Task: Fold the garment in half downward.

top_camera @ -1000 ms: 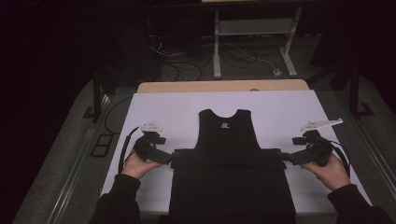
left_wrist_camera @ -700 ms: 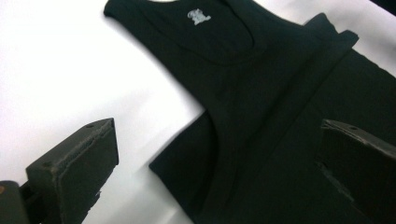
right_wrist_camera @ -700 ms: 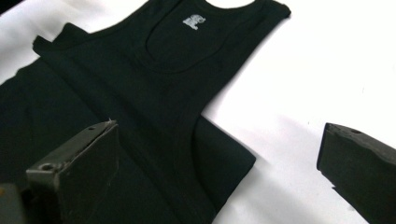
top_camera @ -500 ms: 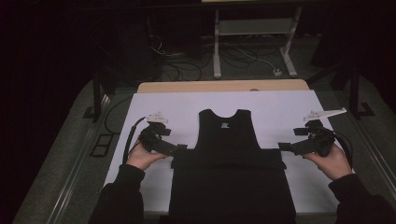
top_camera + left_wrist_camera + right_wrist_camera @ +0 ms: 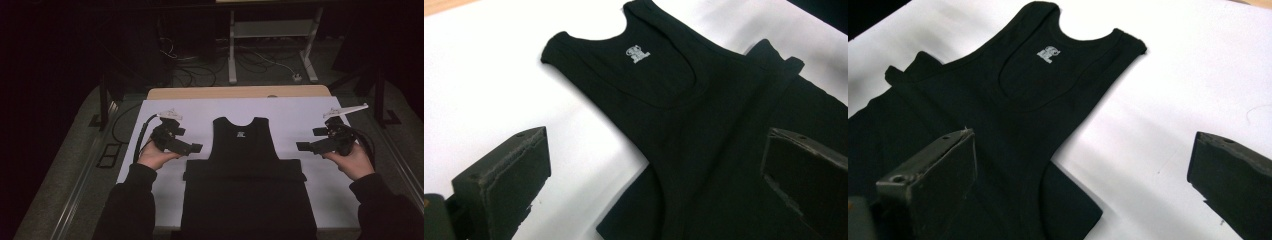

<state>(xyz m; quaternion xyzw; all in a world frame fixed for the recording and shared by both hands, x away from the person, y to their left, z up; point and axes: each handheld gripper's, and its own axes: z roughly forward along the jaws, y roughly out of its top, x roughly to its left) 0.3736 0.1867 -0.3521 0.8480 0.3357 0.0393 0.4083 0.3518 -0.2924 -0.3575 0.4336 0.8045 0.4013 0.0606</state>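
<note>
Fingers of both grippers (left point(image 5: 196, 147), right point(image 5: 301, 146)) gape wide, empty, flanking the black tank top point(image 5: 244, 145).

My black tank top point(image 5: 244, 145) runs off the bottom edge of the high view, so I cannot see its hem. In my left gripper view the garment is cut off at the right and bottom, and my far jaw covers part of it. The small grey print point(image 5: 637, 53) below the neckline is too small to read.
</note>
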